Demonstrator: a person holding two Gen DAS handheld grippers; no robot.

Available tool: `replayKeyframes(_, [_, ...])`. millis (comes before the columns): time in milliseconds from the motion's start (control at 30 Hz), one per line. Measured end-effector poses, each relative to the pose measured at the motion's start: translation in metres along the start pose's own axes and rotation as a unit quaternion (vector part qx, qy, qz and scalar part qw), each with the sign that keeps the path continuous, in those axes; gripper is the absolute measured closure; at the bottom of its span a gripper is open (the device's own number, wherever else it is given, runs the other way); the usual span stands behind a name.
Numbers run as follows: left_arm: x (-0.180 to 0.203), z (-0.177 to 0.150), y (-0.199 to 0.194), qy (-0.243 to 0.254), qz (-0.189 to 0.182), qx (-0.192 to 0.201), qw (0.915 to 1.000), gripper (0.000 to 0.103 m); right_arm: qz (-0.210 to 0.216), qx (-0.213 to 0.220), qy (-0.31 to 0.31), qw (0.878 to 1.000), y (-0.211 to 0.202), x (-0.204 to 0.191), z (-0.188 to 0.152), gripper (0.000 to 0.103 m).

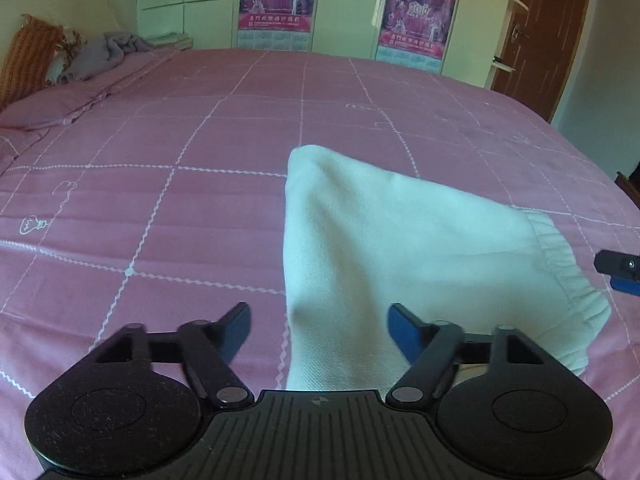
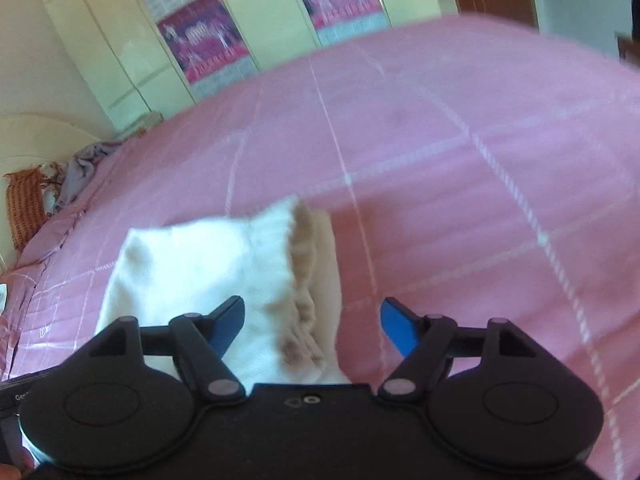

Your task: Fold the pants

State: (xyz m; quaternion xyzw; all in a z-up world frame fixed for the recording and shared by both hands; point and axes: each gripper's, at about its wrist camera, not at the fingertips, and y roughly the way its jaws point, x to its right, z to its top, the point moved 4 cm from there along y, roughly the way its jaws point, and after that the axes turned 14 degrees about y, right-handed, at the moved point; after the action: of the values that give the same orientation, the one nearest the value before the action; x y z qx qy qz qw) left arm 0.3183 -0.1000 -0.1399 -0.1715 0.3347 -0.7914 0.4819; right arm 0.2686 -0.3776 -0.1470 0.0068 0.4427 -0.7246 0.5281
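Folded white pants (image 1: 400, 248) lying on the pink checked bedspread (image 1: 160, 200), elastic waistband (image 1: 568, 272) toward the right. Left gripper (image 1: 319, 320) spread wide over the near edge, gripping nothing; right gripper (image 2: 312, 316) likewise spread (picture blurred), above the waistband side. Crumpled grey cloth (image 1: 108, 50) and orange pillow (image 1: 28, 56) far off at the bed's head. Cream wardrobe with calendar posters (image 1: 276, 0) behind; brown door (image 1: 544, 32) right.

The right gripper (image 2: 312, 320) hangs with its jaws spread wide over the folded white pants (image 2: 224, 264), gripping nothing. The pants lie on a pink bedspread (image 2: 460, 168), gathered waistband (image 2: 304, 280) between the fingers; the picture is blurred.
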Motion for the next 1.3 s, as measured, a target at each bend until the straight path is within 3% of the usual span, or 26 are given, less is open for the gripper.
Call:
replayKeyframes(33, [0.003, 0.001, -0.002, 0.000, -0.007, 0.001, 1.0000, 0.009, 0.009, 0.009, -0.016, 1.000, -0.008, -0.010, -0.001, 0.041])
replayKeyframes(67, [0.009, 0.001, -0.004, 0.002, -0.014, 0.000, 0.9999, 0.009, 0.017, 0.019, -0.038, 0.999, -0.015, -0.022, -0.003, 0.053])
replayKeyframes(133, [0.021, -0.001, 0.000, 0.011, -0.019, -0.016, 0.9996, 0.009, 0.030, 0.025, -0.059, 0.998, -0.021, -0.040, -0.013, 0.063])
replayKeyframes(267, [0.026, -0.020, 0.023, -0.014, -0.024, -0.075, 0.9968, 0.008, 0.000, -0.026, -0.098, 0.995, 0.002, -0.048, -0.044, 0.068])
replayKeyframes(333, [0.020, -0.027, 0.027, -0.040, -0.031, -0.074, 0.9960, 0.003, -0.028, -0.043, -0.088, 0.995, 0.013, -0.031, -0.055, 0.070])
replayKeyframes(433, [0.020, -0.029, 0.024, -0.053, -0.035, -0.072, 0.9954, 0.002, -0.032, -0.039, -0.077, 0.996, 0.014, -0.017, -0.060, 0.070])
replayKeyframes(600, [0.021, -0.026, 0.002, -0.048, -0.028, -0.027, 0.9981, 0.000, -0.017, -0.033, -0.069, 0.997, -0.003, -0.026, -0.055, 0.059])
replayKeyframes(667, [0.022, -0.027, -0.005, -0.050, -0.031, -0.022, 0.9981, 0.000, -0.009, -0.018, -0.052, 0.998, -0.016, -0.027, -0.052, 0.028])
replayKeyframes(700, [0.023, -0.027, -0.008, -0.045, -0.033, -0.025, 0.9981, 0.000, -0.006, -0.011, -0.043, 0.999, -0.021, -0.027, -0.052, 0.022])
replayKeyframes(833, [0.035, -0.031, -0.023, -0.004, -0.023, -0.038, 0.9990, 0.000, -0.008, -0.015, -0.023, 1.000, -0.034, -0.017, -0.063, 0.015])
replayKeyframes(933, [0.041, -0.031, -0.040, 0.011, 0.011, -0.051, 0.9986, 0.000, -0.020, -0.033, -0.001, 0.999, -0.039, -0.007, -0.073, 0.010])
replayKeyframes(1000, [0.041, -0.031, -0.050, 0.012, 0.041, -0.069, 0.9967, 0.000, -0.041, -0.052, 0.010, 0.998, -0.041, -0.003, -0.080, 0.000])
replayKeyframes(1100, [0.044, -0.035, -0.065, 0.019, 0.063, -0.094, 0.9934, 0.000, -0.063, -0.062, 0.018, 0.996, -0.051, 0.000, -0.088, 0.000])
replayKeyframes(1200, [0.047, -0.039, -0.087, 0.035, 0.084, -0.091, 0.9917, 0.000, -0.066, -0.052, 0.013, 0.996, -0.068, -0.001, -0.094, 0.000])
replayKeyframes(1300, [0.051, -0.044, -0.106, 0.042, 0.081, -0.091, 0.9917, 0.000, -0.070, -0.058, -0.001, 0.996, -0.083, -0.005, -0.102, 0.000])
